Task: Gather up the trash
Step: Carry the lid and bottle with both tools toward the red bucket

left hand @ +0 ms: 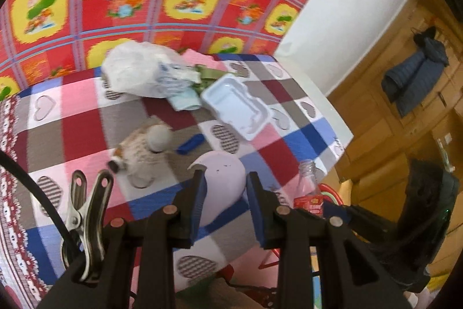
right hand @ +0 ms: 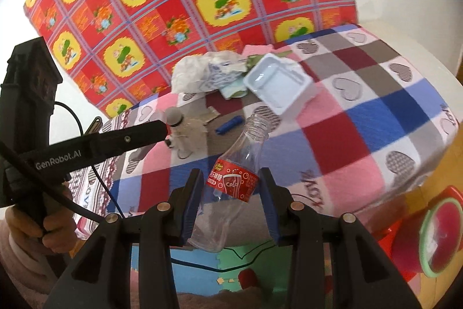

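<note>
Blue pads line both tools. Your right gripper (right hand: 231,193) has its jaws apart around a clear cola bottle (right hand: 235,178); the bottle hangs between them tilted, neck toward 1 o'clock, base low over the floor edge. Contact at the pads is unclear from the right wrist view, so whether the bottle is truly clamped cannot be told.

Your left gripper (left hand: 225,190) is also spread, with a pale lilac curved piece (left hand: 222,178) sitting between its fingers; it appears loosely bracketed, not pinched.

Outward on the checked heart-pattern blanket (right hand: 361,118):
- blue cap-like scrap (right hand: 228,126), at 12 o'clock from the bottle neck
- white plastic tray (right hand: 279,83), further at 1 o'clock
- crumpled white bag (right hand: 191,74) with paper wrappers, at 11 o'clock, beside the tray
- fuzzy beige lump with a grey ball (left hand: 144,146), at 10 o'clock from the left tool; it looks like a toy rather than trash, judgement only

Step in hand, as judged: securing the bottle. Close the right tool squarely across the red label, where the wall is stiffest; thin plastic will buckle and squirt out if you squeeze near the neck. Keep the left tool clear of the bottle, which stands close at its 3 o'clock in the left wrist view.
</note>
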A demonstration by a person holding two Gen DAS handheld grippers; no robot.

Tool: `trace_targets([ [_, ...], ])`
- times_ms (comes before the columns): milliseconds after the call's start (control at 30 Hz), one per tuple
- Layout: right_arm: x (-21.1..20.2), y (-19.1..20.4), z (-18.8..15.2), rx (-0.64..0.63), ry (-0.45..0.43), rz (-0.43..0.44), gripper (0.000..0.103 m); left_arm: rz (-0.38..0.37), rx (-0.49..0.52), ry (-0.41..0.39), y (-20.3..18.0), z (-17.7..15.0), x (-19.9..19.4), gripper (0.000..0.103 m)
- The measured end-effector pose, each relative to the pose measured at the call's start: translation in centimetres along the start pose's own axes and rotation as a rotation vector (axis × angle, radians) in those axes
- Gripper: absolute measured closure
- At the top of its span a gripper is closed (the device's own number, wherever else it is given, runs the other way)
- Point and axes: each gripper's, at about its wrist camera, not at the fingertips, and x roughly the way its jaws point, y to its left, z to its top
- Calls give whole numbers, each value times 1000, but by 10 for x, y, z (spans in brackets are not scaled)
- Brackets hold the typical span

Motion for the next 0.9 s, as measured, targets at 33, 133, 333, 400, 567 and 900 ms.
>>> trace_targets([
  [33, -5, -6, -1, 7, -6, -6, 63, -4, 6, 2, -5, 1, 2, 73],
  [133, -17, -20, -3, 18, -18, -21, 63, -20, 36, 11, -26, 3, 10, 73],
  [333, -45, -56, -10, 51, -44, -69, 63, -54, 98, 26, -70, 6, 28, 73],
  [400, -53, -67, -12, 68, -50, -84, 63, -68, 116, 33, -85, 5, 35, 73],
  [567, -74, -104, -21, 124, -66, -125, 63, -114, 166, 68, -129, 4, 59, 73],
  [900, -112, -181, -44, 235, -88, -214, 63, -191, 271, 143, -220, -9, 110, 73],
])
